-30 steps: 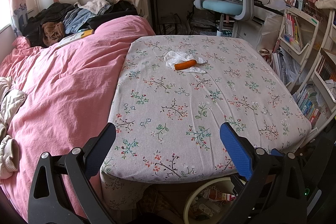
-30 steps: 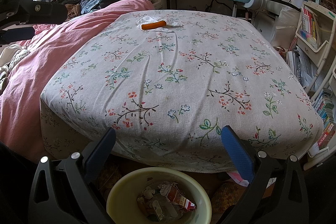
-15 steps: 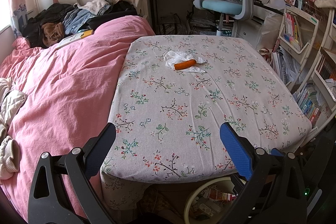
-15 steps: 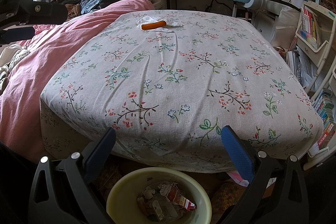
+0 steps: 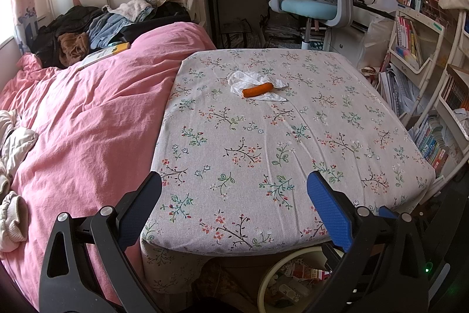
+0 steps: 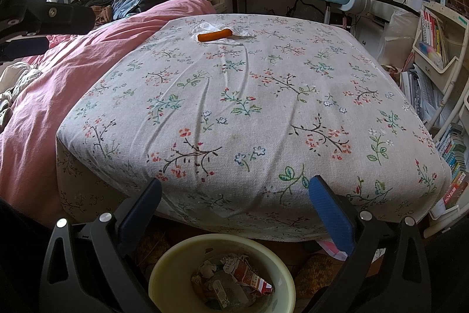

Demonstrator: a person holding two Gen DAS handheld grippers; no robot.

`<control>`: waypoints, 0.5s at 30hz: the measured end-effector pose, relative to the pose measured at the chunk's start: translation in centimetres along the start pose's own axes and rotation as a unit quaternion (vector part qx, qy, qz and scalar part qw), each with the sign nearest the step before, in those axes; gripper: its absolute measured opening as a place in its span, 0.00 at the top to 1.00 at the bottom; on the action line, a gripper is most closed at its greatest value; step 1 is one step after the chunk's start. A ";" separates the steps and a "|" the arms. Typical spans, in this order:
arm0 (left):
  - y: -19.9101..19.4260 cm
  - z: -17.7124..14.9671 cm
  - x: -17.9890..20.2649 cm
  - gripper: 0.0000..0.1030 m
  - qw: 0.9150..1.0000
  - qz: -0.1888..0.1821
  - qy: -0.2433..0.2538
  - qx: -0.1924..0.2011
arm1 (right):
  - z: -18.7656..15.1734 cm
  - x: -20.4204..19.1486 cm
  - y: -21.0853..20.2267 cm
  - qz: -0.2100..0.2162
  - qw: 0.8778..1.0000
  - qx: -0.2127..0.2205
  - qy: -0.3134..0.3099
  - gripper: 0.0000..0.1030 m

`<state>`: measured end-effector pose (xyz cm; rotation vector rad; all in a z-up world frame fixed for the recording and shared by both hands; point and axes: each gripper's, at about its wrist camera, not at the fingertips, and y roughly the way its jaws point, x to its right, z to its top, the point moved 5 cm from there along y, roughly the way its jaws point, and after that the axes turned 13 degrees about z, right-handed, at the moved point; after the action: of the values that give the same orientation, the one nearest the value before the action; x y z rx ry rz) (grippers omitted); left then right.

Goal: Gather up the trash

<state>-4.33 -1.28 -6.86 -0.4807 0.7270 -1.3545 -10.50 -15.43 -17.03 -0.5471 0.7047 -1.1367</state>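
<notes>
Starting on the left: a pink quilt [image 5: 85,119] bunches up against the table [image 5: 293,137], clothes heaped behind it, none of it our business. The left gripper [image 5: 234,195] hangs over the table's near edge, jaws spread wide, nothing between them, lined up straight toward the far half of the cloth. That looks like a ready stance, high enough to see the whole top.

Middle of the table now, toward the far side: a crumpled white tissue [image 5: 249,79] with an orange sausage-like piece [image 5: 257,90] lying right on it. That's the trash, and it's the only loose thing on the floral cloth. The tissue is under it like a wrapper, so I'd guess both could go in one pinch at the tissue's bunched part.

Lower down, the right gripper [image 6: 234,195] sits below the table edge, jaws also wide apart and empty, hovering right over the pale yellow bin [image 6: 164,277]. The bin stands on the floor under the near edge, already holding wrappers and crumpled paper, handy for a short drop.

So the trash is well apart from both grippers, nothing collected yet this round. Far right, shelves [image 5: 419,55] of books and a blue chair [image 5: 313,5] beyond the table.
</notes>
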 end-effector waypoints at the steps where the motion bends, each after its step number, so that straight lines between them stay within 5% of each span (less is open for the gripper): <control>1: 0.0 0.0 0.0 0.07 1.000 0.000 0.000 0.000 | 0.0 0.0 0.0 0.000 1.000 0.000 -0.001 0.06; 15: 0.0 0.0 0.1 0.07 1.000 0.000 0.001 0.000 | 0.1 0.0 0.0 0.000 1.000 0.000 -0.001 0.06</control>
<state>-4.36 -1.35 -6.86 -0.4801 0.7281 -1.3549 -10.44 -15.47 -16.98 -0.5479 0.7027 -1.1359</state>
